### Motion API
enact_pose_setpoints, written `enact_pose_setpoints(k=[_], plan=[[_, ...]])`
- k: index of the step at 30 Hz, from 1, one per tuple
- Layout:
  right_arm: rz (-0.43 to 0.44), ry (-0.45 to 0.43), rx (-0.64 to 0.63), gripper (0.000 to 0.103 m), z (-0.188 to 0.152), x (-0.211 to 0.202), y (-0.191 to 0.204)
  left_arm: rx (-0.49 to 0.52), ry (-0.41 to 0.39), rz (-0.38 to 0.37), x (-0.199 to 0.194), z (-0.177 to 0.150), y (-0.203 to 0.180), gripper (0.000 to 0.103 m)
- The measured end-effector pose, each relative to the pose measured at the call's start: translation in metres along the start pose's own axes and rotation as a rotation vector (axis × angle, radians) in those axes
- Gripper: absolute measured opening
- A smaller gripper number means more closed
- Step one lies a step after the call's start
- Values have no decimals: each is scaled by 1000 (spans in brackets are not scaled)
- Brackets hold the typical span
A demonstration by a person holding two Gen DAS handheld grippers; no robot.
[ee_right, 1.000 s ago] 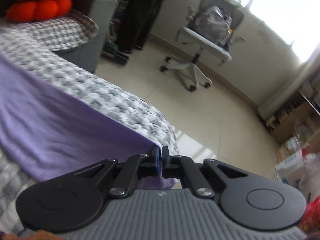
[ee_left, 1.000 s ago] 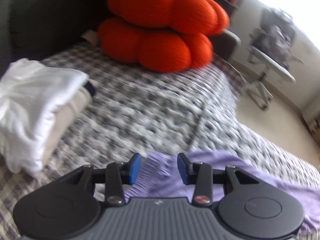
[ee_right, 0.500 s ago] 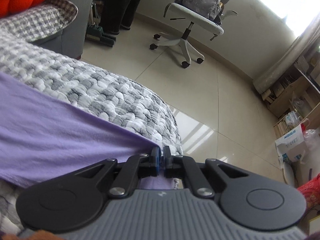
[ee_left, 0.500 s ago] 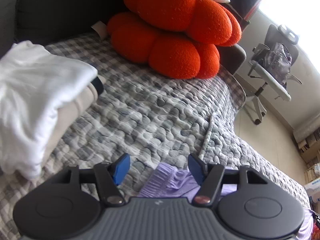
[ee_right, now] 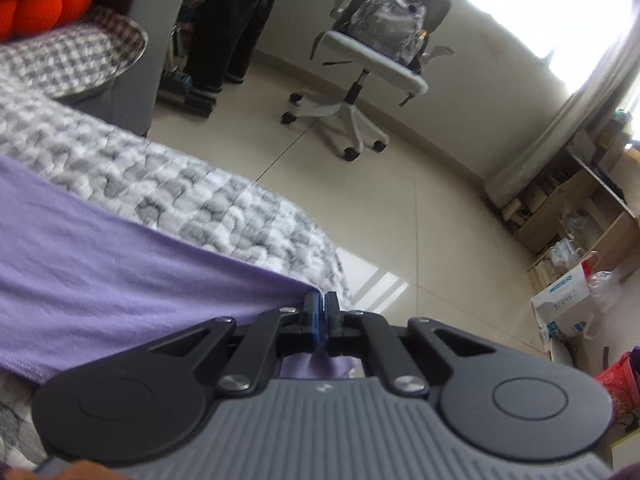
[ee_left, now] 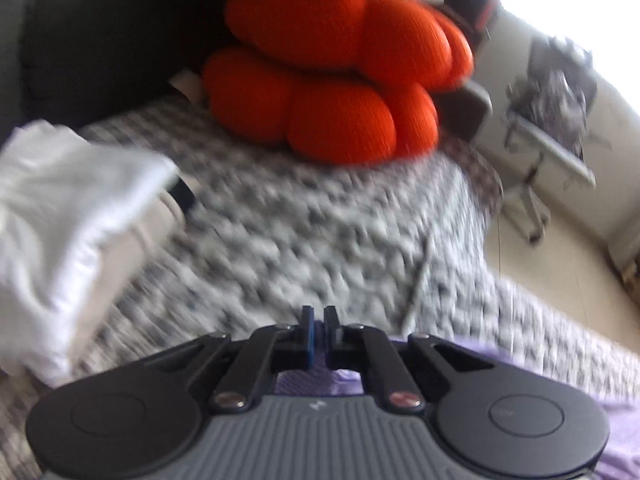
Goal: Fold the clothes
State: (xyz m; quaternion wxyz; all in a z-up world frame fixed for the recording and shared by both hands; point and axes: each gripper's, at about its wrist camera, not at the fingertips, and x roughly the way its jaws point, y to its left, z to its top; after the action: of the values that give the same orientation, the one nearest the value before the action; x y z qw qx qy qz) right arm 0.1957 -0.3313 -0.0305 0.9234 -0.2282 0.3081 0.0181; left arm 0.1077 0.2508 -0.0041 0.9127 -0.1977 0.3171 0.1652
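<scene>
Right wrist view: the right claw (ee_right: 320, 316) pinches a corner of the purple cloth (ee_right: 120, 272), which lies on the bed (ee_right: 208, 208) and runs long toward 9 o'clock. It looks soft, light and floppy, so corners are best to hold. The left claw (ee_left: 319, 332) pinches its other end.

Ahead of your left gripper (ee_left: 319, 332): open quilted bed cover (ee_left: 304, 232) | far end: orange cushions (ee_left: 336, 80) block you | left edge: stacked white and beige clothes (ee_left: 68, 216) in the way | past right edge: bare floor (ee_right: 420, 216), office chair (ee_right: 372, 60) well apart
</scene>
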Motion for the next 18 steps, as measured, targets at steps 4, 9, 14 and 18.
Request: enact_pose_setpoints(k=[4, 9, 14, 18], plan=[[-45, -59, 36, 1, 8, -11, -7, -66, -37, 19, -4, 12, 13, 4], [-131, -107, 65, 1, 19, -15, -12, -104, -56, 42, 0, 17, 13, 4], [-179, -130, 109, 1, 24, -14, -19, -143, -140, 34, -9, 20, 13, 4], [-172, -74, 121, 1, 29, 3, -16, -141, -118, 54, 2, 22, 12, 4]])
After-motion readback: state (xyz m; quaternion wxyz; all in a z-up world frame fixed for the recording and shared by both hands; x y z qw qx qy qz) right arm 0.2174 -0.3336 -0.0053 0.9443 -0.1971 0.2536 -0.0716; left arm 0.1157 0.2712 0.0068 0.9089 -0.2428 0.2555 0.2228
